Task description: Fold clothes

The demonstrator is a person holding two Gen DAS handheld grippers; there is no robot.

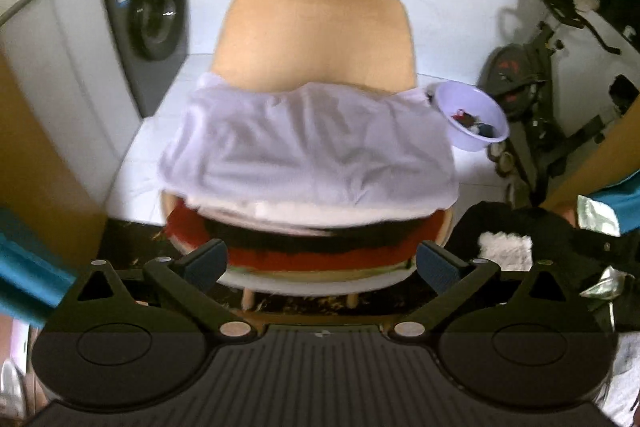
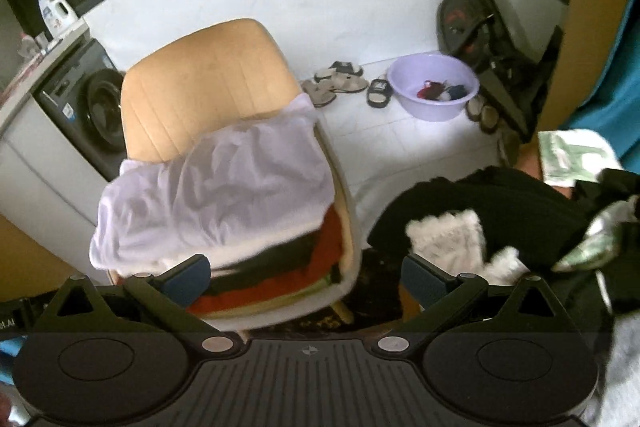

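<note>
Your left tool (image 1: 320, 261) and right tool (image 2: 306, 277) both hang spread apart, gripping nothing, aimed down at the chair (image 2: 208, 83). The white garment (image 1: 308, 143) lies atop the folded stack (image 1: 320, 247) on its seat.

A white crumpled garment (image 1: 308, 143) tops a stack of folded red and black clothes (image 1: 304, 247) on the tan wooden chair (image 1: 312, 27). A lilac plastic basin (image 2: 434, 87) sits far right on the floor, and a grey washing machine (image 1: 148, 15) stands far left.
</note>
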